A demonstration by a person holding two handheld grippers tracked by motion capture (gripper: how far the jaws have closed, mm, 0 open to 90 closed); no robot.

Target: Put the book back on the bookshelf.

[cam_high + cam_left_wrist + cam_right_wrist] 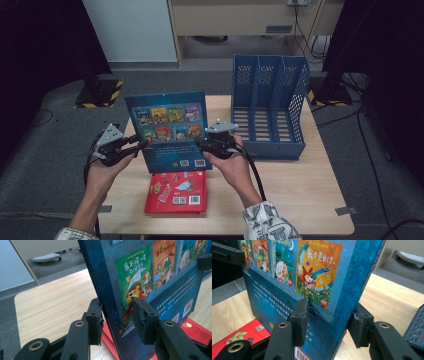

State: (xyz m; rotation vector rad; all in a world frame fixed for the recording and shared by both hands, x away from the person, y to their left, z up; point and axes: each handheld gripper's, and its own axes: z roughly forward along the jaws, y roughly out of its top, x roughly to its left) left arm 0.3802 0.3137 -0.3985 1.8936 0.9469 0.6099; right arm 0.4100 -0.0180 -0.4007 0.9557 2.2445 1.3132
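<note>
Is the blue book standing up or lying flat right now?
Standing up: the blue book is held upright between the left gripper and right gripper, above the flat red book.

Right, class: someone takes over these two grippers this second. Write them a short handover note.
Left gripper: shut on the blue book's left edge.
Right gripper: shut on its right edge.
Blue book: held upright above the table, back cover towards you.
Red book: flat on the table, below it.
Blue file rack: back right, slots empty.
Done: blue book lifted.
Left: probably slot both books into the rack.
</note>
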